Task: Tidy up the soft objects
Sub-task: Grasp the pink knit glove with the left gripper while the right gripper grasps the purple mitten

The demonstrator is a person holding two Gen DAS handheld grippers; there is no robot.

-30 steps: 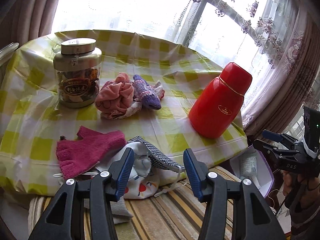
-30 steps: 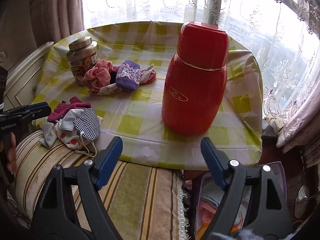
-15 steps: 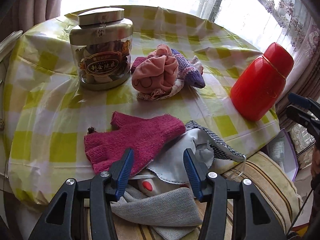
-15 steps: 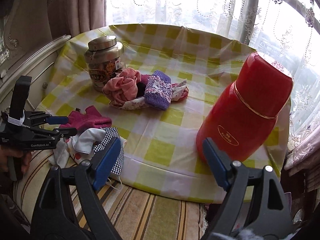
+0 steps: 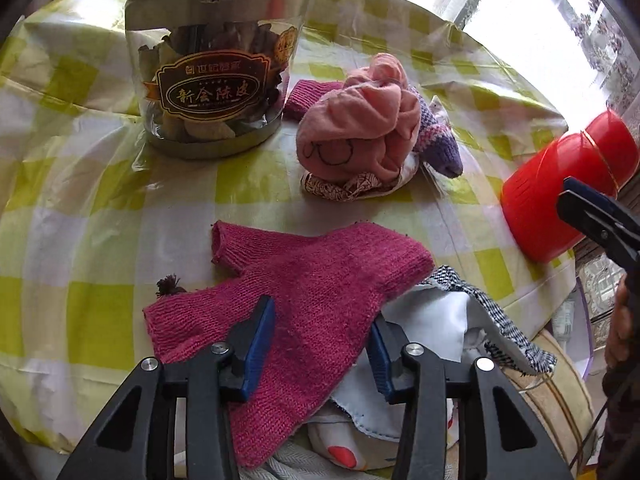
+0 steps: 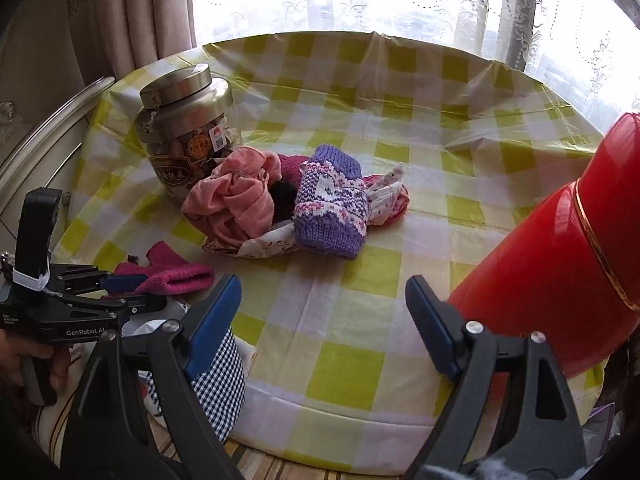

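Observation:
A magenta knitted glove (image 5: pixel 320 276) lies flat near the front edge of the checked table (image 6: pixel 360 320), over a heap of white and black-checked cloths (image 5: pixel 492 312). My left gripper (image 5: pixel 320 314) points down over the glove's cuff end. Its jaws are closing, with the glove between them and the pads not pressing it. Further back is a pile holding a pink cloth (image 5: pixel 360 128) and a purple knitted mitten (image 6: pixel 332 204). My right gripper (image 6: pixel 323 286) stands open over the table's front edge, with nothing between its fingers.
A glass jar (image 5: pixel 212 72) with a metal lid stands at the back left, beside the pile. A red thermos (image 6: pixel 560 280) stands at the right. A striped cushion (image 5: pixel 560 392) lies below the table's front edge. Curtains and a window are behind.
My left gripper has come forward and down over the magenta glove and its jaws have narrowed. My right gripper has moved left along the table edge, so the thermos now sits at its right.

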